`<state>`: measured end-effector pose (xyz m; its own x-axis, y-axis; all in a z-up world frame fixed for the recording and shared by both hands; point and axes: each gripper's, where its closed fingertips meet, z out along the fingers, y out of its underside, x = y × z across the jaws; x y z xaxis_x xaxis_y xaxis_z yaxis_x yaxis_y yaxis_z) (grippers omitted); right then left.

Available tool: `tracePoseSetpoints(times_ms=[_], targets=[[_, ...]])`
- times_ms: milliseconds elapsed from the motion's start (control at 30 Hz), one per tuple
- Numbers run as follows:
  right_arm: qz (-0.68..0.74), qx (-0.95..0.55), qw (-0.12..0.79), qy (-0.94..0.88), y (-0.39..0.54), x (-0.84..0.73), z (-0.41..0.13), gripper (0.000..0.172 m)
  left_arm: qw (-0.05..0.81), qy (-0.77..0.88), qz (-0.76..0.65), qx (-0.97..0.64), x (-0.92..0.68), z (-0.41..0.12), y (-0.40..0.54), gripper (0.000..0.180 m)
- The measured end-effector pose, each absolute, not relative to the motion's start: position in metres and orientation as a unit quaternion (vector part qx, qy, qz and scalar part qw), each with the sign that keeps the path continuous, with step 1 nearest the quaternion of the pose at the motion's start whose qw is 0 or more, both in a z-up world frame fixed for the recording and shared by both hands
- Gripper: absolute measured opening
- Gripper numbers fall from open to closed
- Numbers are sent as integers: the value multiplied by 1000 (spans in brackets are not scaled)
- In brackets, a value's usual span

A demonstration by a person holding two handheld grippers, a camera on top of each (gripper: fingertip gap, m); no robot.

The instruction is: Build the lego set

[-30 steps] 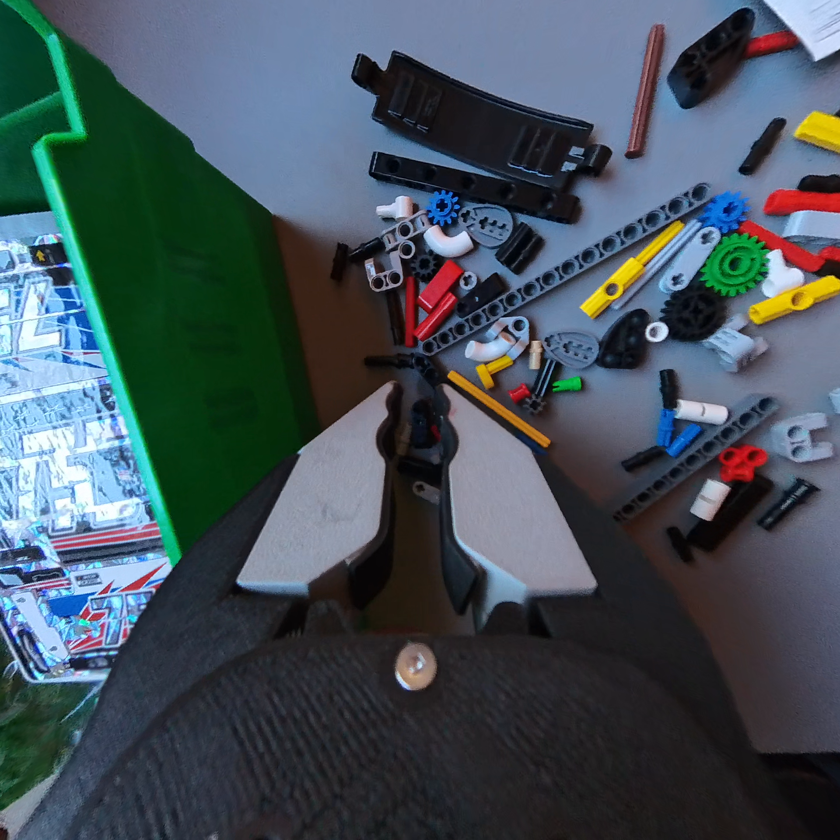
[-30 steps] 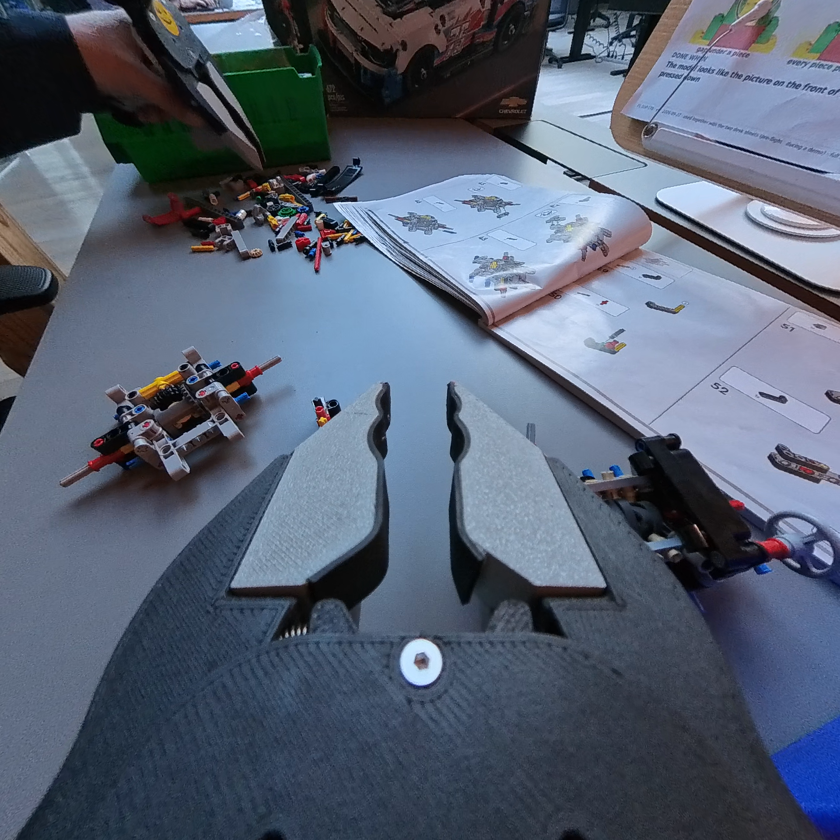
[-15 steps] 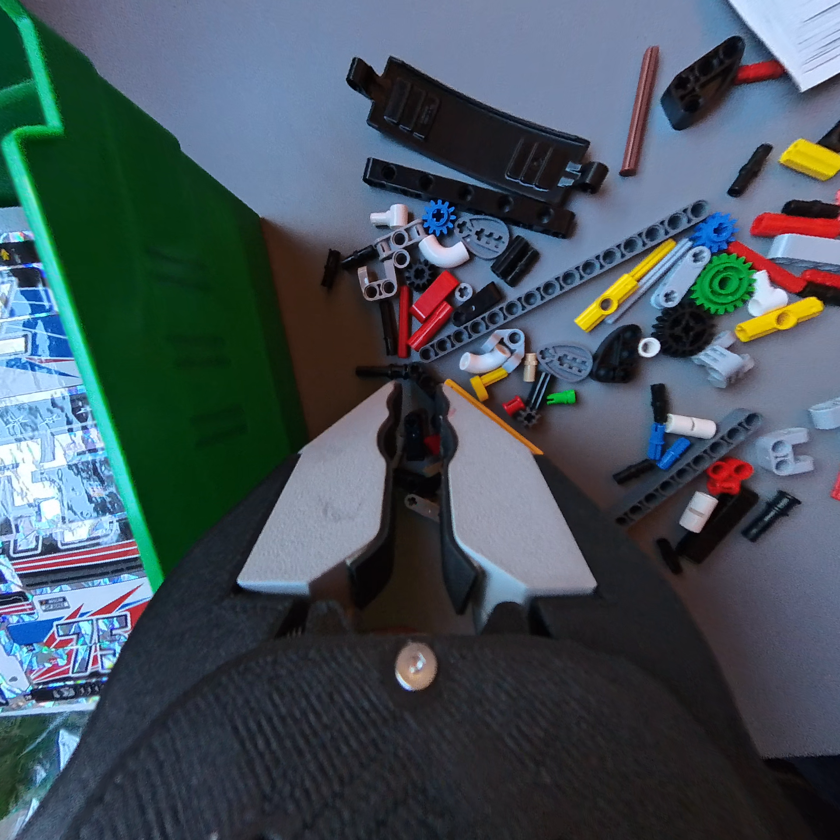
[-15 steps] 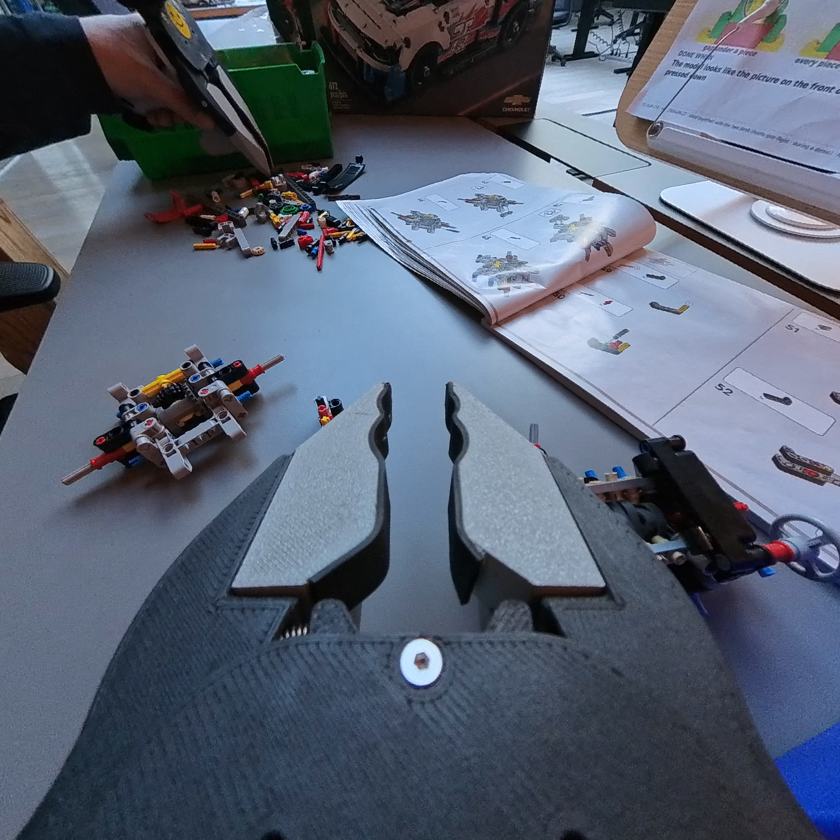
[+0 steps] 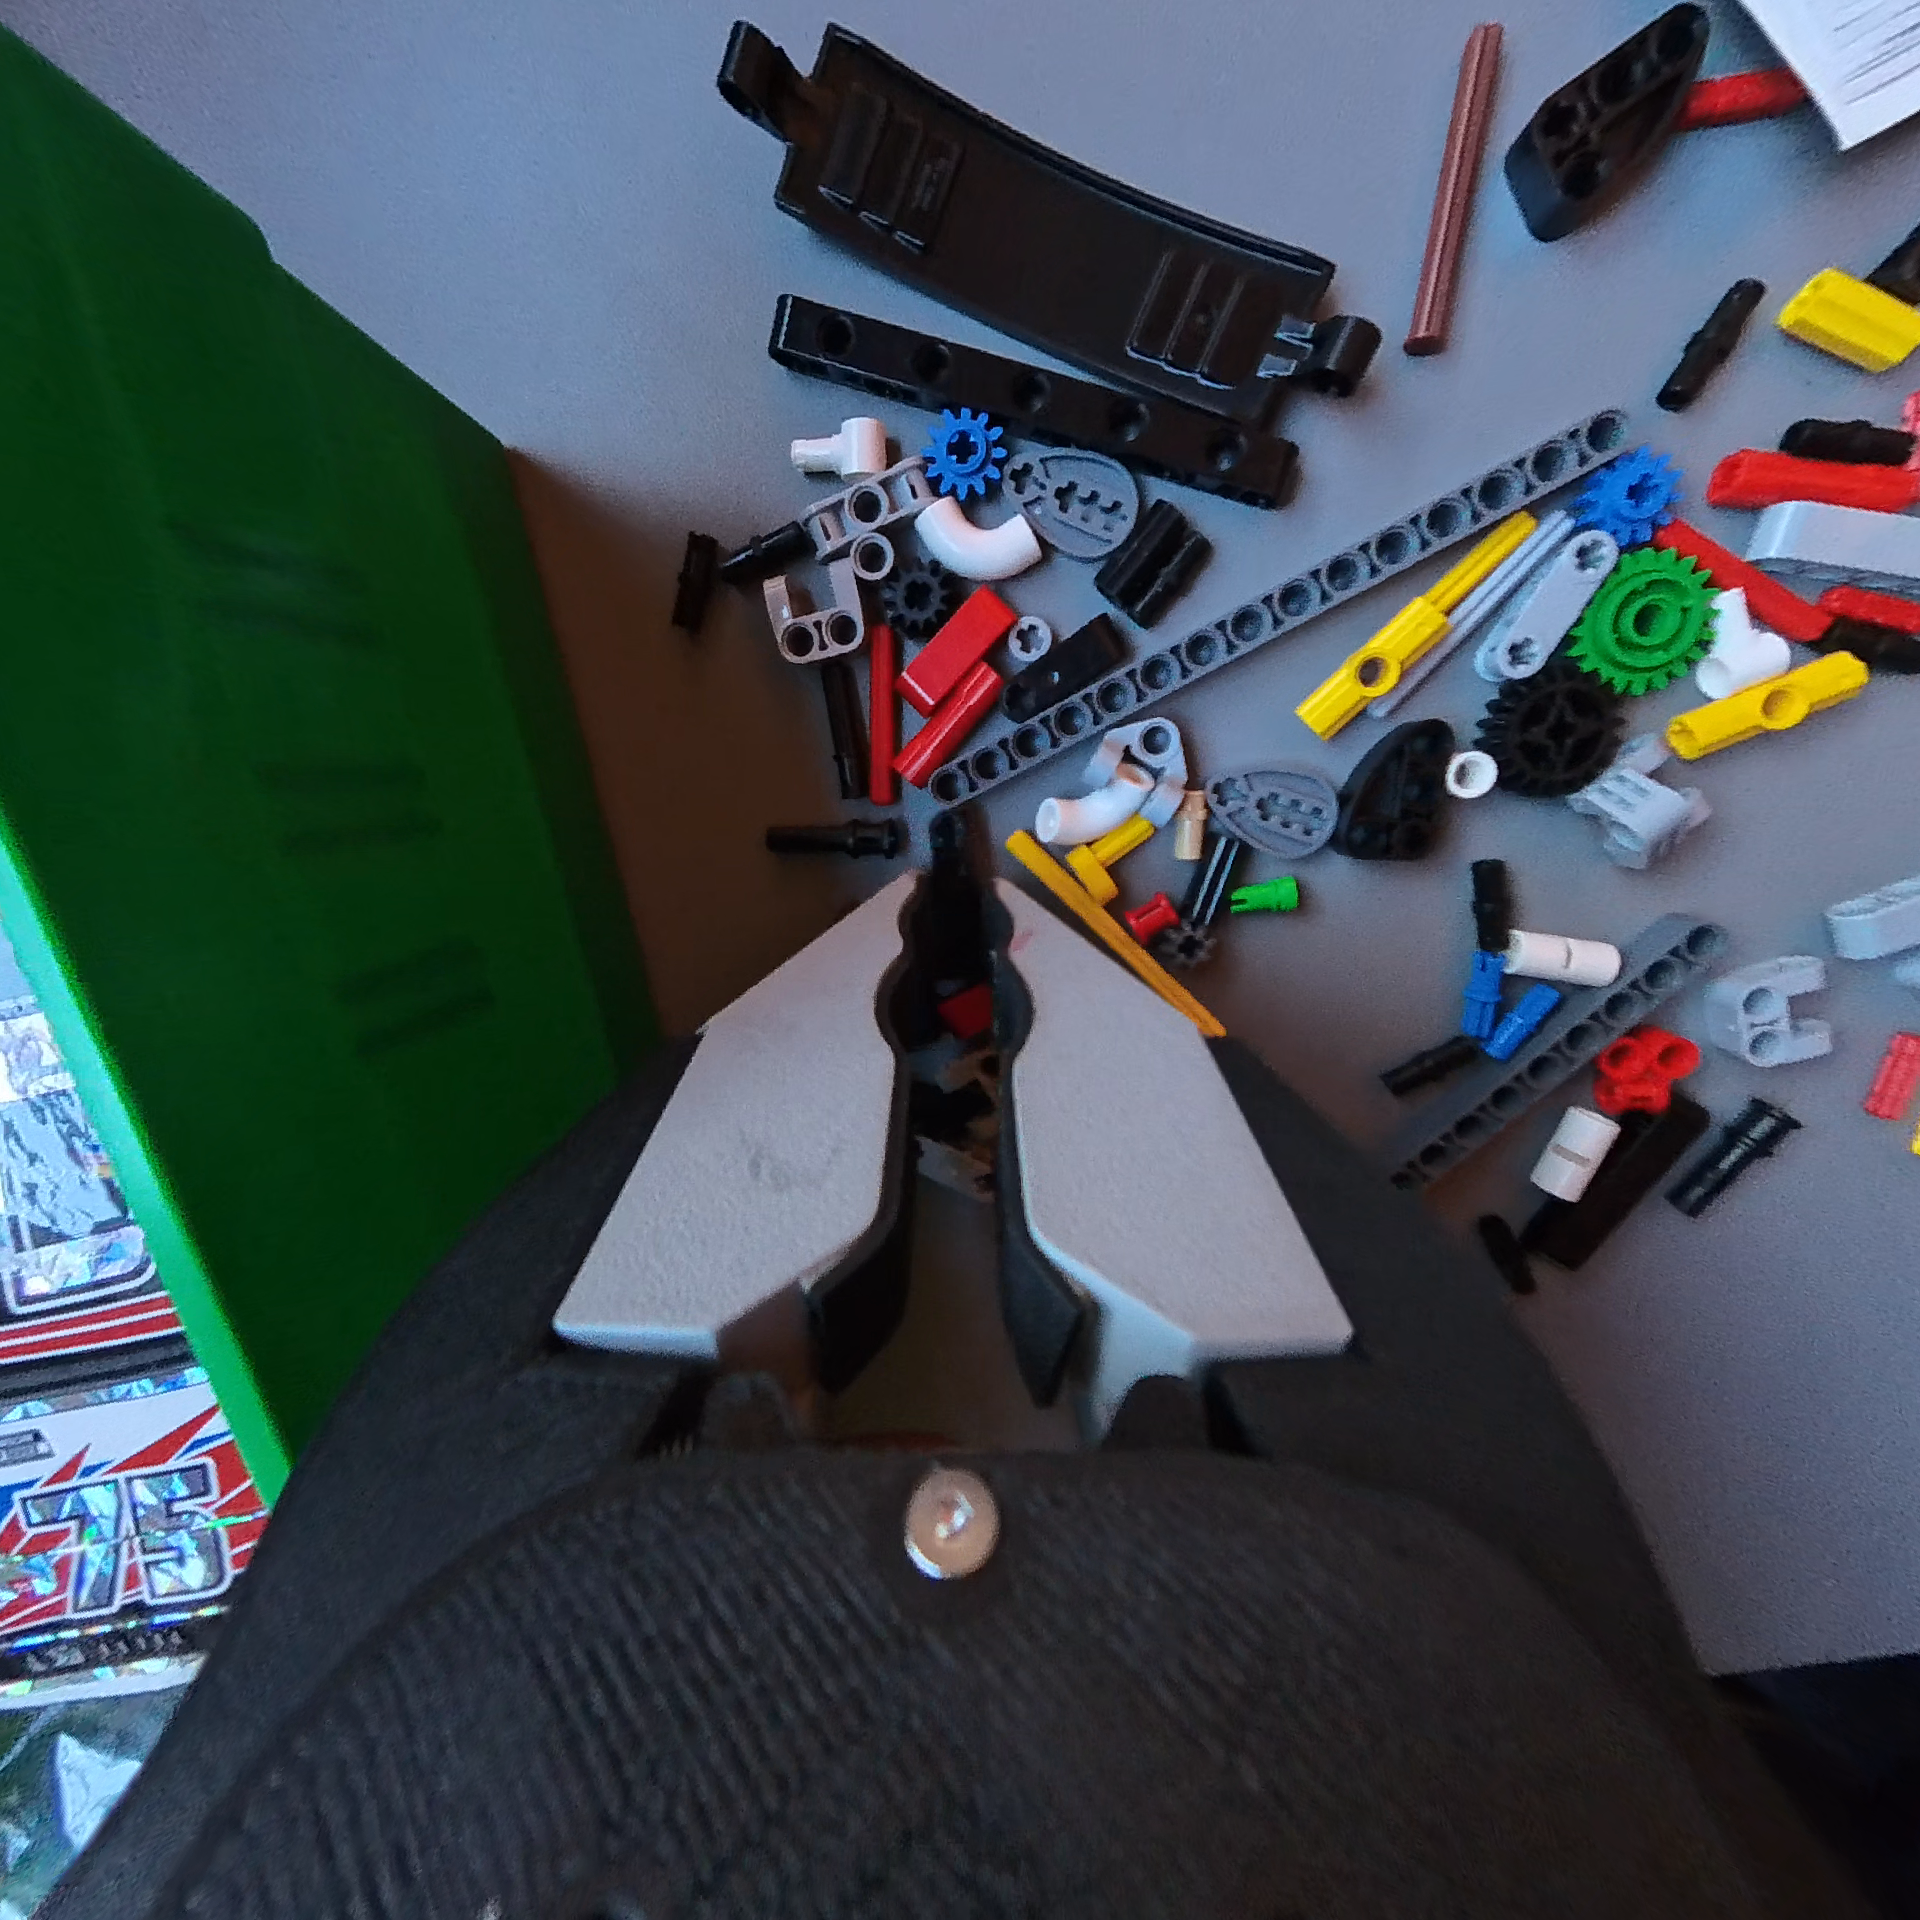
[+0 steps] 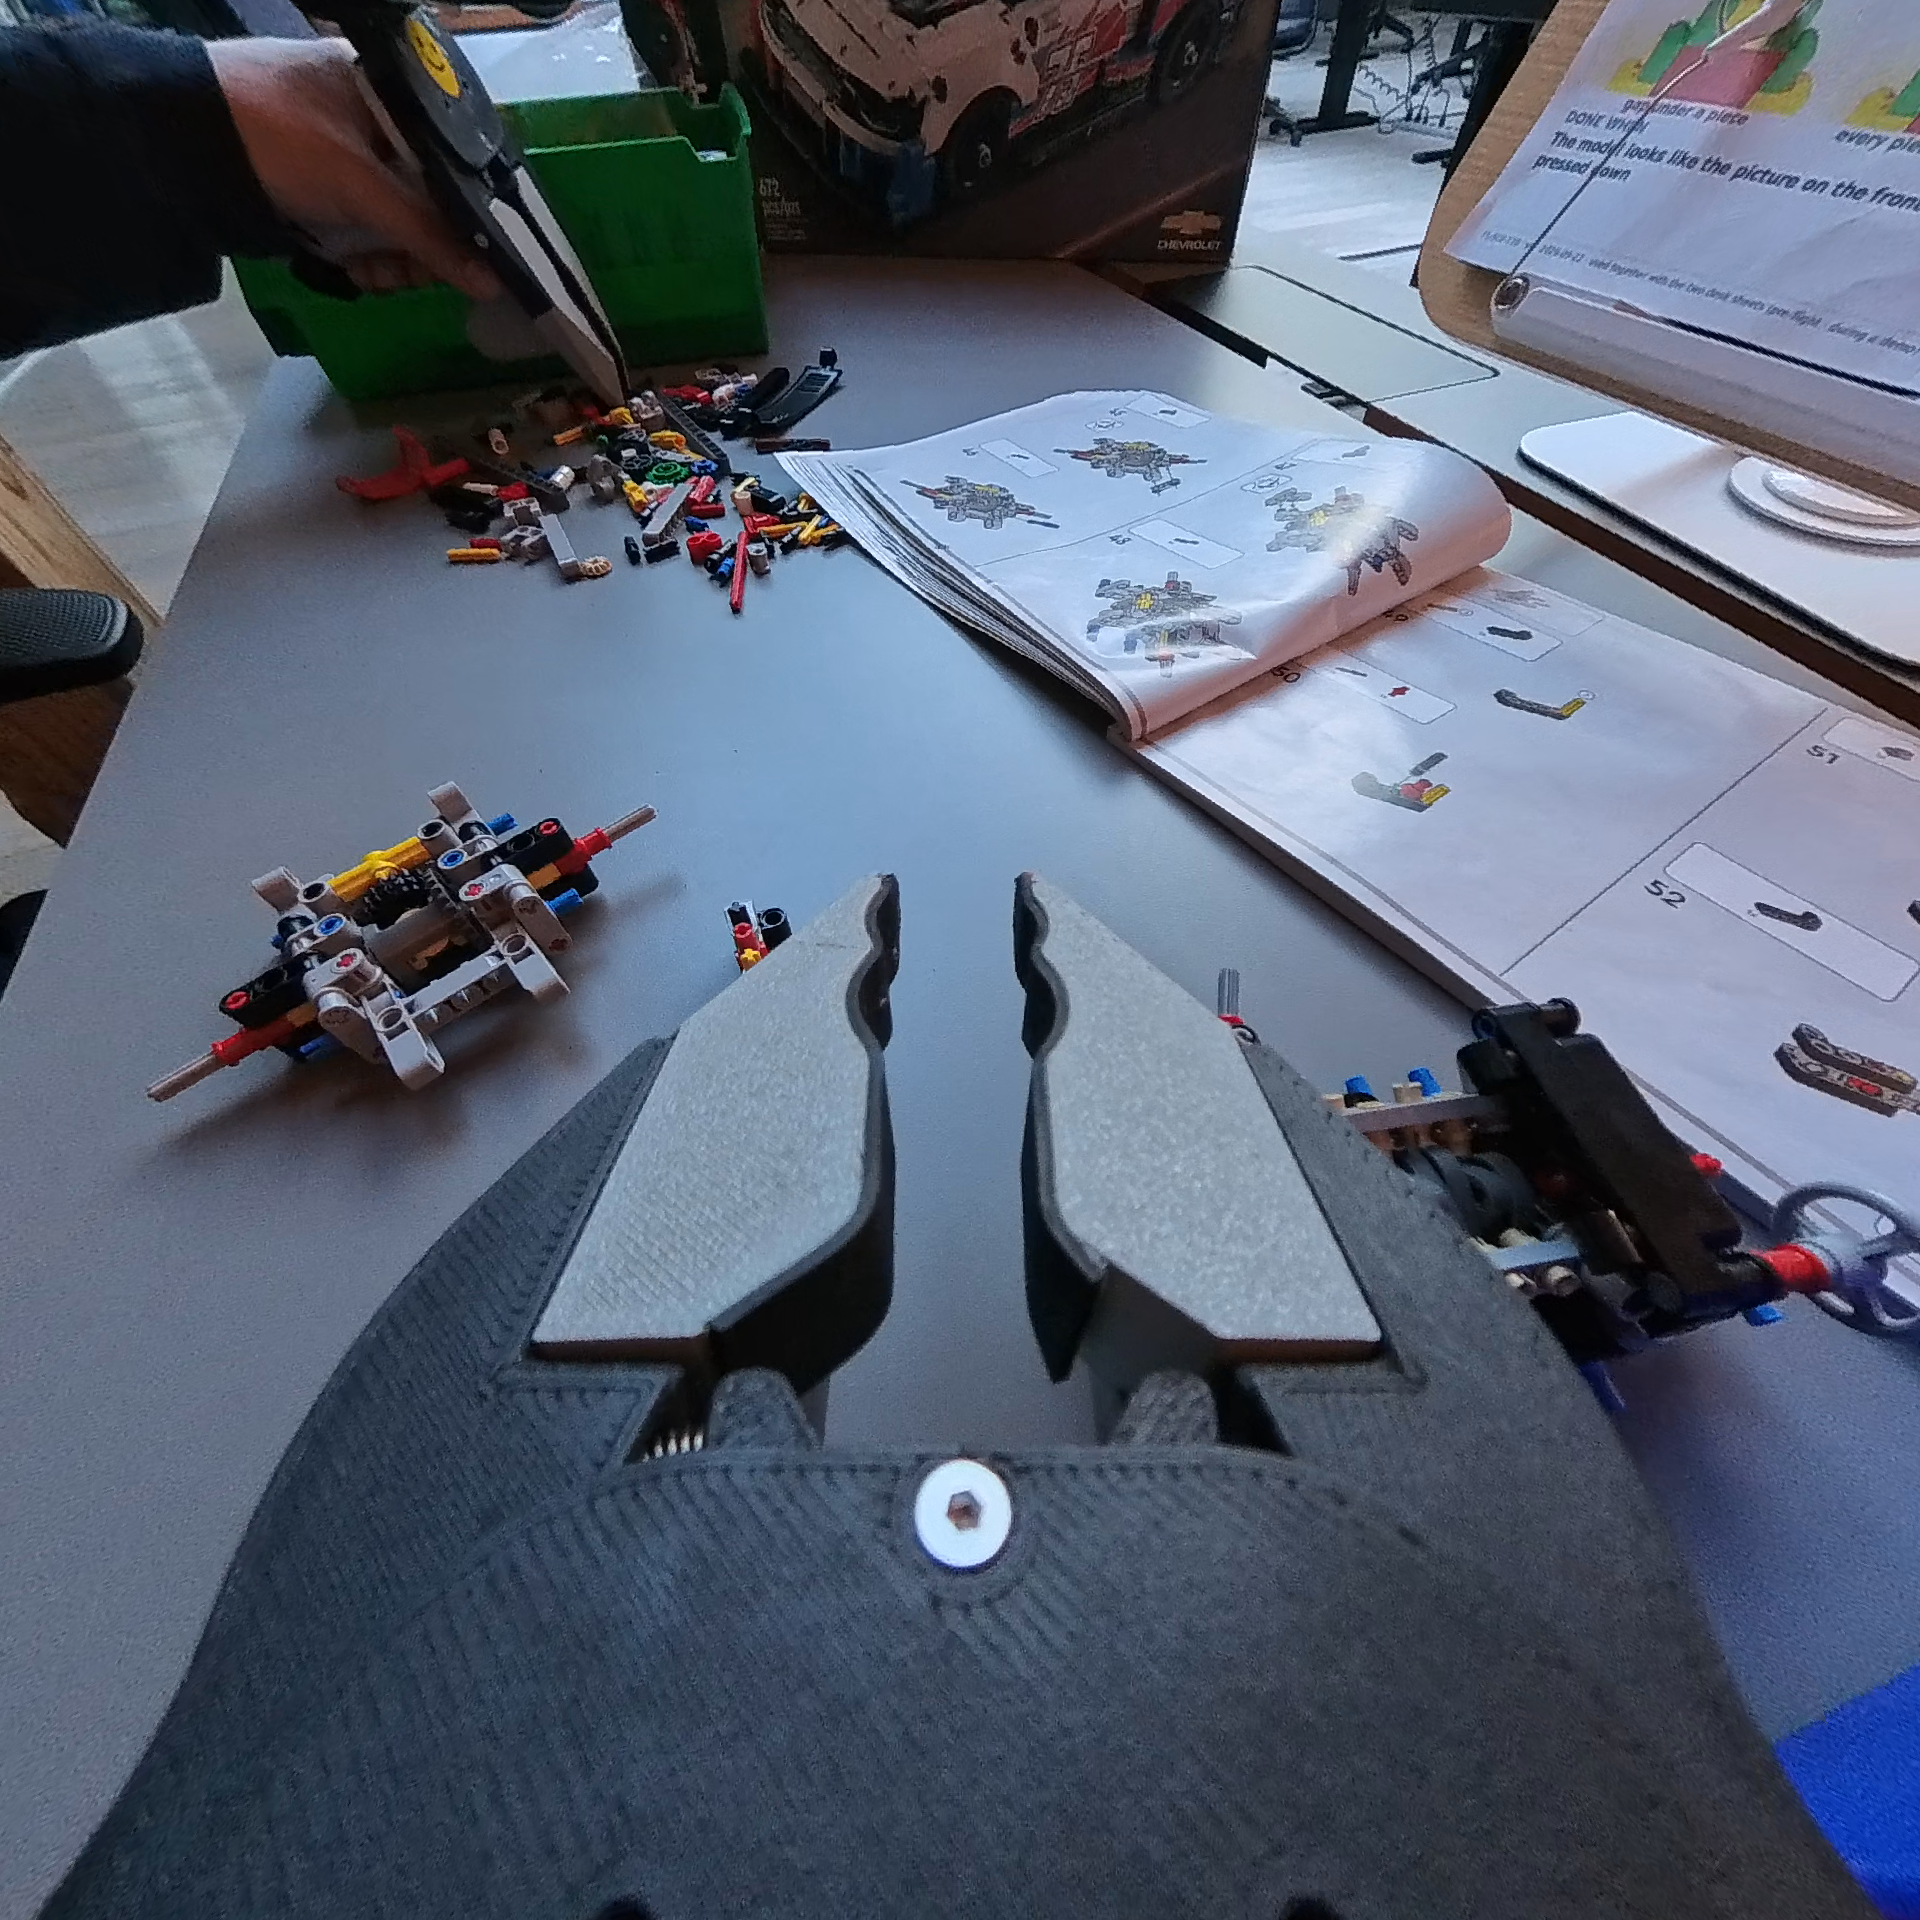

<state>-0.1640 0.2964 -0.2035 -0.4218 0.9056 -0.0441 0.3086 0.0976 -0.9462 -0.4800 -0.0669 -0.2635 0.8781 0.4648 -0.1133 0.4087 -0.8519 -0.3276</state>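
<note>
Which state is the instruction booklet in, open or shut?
Open: the instruction booklet lies spread on the grey table, its left pages curling upward.

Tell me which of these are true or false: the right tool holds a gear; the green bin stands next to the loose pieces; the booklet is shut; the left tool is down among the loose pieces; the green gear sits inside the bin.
1. The right tool holds a gear. False: its fingers stand apart with only bare table between them.
2. The green bin stands next to the loose pieces. True.
3. The booklet is shut. False: it lies open.
4. The left tool is down among the loose pieces. True.
5. The green gear sits inside the bin. False: it lies on the table.
</note>
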Motion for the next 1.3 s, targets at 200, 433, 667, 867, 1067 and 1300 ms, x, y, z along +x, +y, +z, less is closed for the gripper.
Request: tracePoseSetpoints(times_ms=[200, 433, 667, 867, 1067, 1300], targets=[[502, -449, 297, -677, 297, -164, -204, 18, 157, -217, 110, -957, -481, -259, -66, 6], [500, -450, 294, -679, 296, -164, -205, 18, 203, -181, 145, -951, -472, -226, -45, 6], [500, -448, 293, -681, 295, -164, -205, 17, 255, -76, 139, -954, -409, -197, 18, 5], [498, -439, 290, -690, 290, -163, -206, 18, 307, 50, 70, -948, -320, -194, 92, 5], [494, -432, 288, -697, 287, -162, -207, 18, 329, 113, -3, -938, -262, -215, 157, 5], [505, -388, 269, -722, 266, -156, -206, 20, 349, 236, -48, -906, -211, -232, 219, 5]])
